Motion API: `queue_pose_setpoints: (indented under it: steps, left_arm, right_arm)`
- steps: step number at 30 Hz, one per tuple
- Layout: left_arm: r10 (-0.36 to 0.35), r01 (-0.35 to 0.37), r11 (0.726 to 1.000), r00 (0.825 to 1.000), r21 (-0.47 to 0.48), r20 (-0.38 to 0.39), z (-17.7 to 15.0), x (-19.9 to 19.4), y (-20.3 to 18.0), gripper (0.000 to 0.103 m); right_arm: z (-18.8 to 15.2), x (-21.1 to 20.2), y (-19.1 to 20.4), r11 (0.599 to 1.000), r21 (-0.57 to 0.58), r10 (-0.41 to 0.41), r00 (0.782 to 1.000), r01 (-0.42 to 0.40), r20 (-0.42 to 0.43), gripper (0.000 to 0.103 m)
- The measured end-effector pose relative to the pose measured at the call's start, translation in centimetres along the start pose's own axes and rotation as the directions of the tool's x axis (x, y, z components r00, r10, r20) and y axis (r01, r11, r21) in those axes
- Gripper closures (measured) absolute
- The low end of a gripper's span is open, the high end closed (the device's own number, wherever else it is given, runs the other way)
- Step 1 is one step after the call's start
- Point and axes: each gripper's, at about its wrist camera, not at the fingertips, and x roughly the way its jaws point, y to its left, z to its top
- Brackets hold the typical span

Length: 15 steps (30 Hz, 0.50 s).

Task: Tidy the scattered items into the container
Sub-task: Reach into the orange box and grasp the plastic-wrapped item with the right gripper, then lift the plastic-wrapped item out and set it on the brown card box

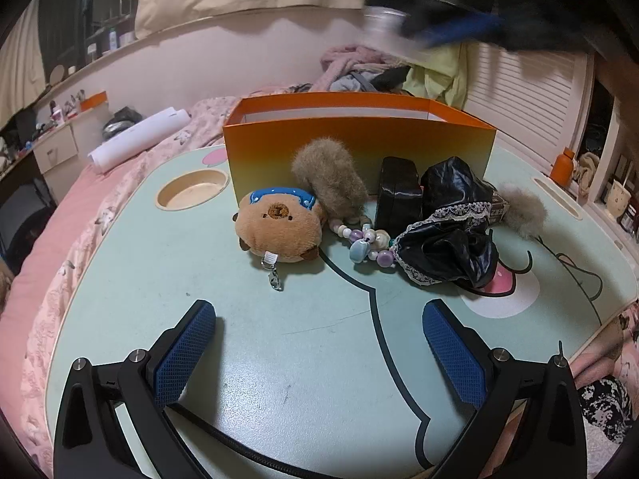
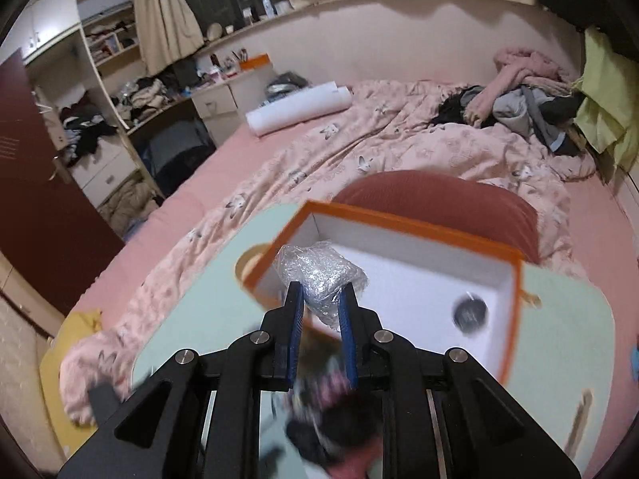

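One crinkly, light bubble-wrap bundle (image 2: 319,275) is pinched by the right tongs (image 2: 321,311) above the box (image 2: 399,225); left tongs (image 1: 317,319) are held wide over the worktop (image 1: 159,279)

One orange box (image 1: 359,147), one capybara plush (image 1: 279,227), two fur pompoms (image 1: 331,179) (both brownish), one bead string (image 1: 365,241).

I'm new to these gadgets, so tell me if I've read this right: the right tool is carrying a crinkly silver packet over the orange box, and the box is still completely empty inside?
Not quite. The right tool does hold the silver packet over the orange box, but the box isn't empty: the right wrist view shows a small dark round thing already lying inside it.
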Motion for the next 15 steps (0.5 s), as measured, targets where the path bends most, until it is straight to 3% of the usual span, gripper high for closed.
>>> queue_pose_setpoints:
  steps: [3, 8, 11, 12, 14, 15]
  left_arm:
    - [0.002, -0.002, 1.000, 1.000, 0.000, -0.002, 0.0, -0.1, -0.1, 0.000]
    - [0.003, -0.003, 1.000, 1.000, 0.001, -0.002, -0.1, -0.1, -0.1, 0.000]
    - [0.003, -0.003, 1.000, 1.000, 0.002, -0.001, -0.1, -0.1, -0.1, 0.000]
    - [0.002, -0.002, 1.000, 1.000, 0.001, -0.001, -0.1, -0.1, -0.1, 0.000]
    - [0.003, -0.003, 1.000, 1.000, 0.002, -0.001, -0.1, -0.1, -0.1, 0.000]
    - [0.003, -0.003, 1.000, 1.000, 0.002, -0.001, -0.1, -0.1, -0.1, 0.000]
  right_arm:
    - [-3.1, -1.3, -1.6, 1.000, 0.027, -0.009, 1.000, 0.009, -0.007, 0.084]
    - [-7.0, 0.1, -2.9, 0.998, 0.051, -0.043, 0.997, 0.046, -0.063, 0.084]
    - [-8.1, 0.9, -3.2, 0.992, 0.026, -0.122, 0.992, 0.123, -0.038, 0.082]
    - [-8.4, 0.9, -3.1, 0.988, 0.015, -0.154, 0.988, 0.154, -0.016, 0.077]
    - [-9.0, 0.5, -3.0, 0.988, 0.014, -0.156, 0.988, 0.156, 0.007, 0.053]
    - [-9.3, 0.2, -2.9, 0.990, 0.018, -0.139, 0.990, 0.139, 0.019, 0.032]
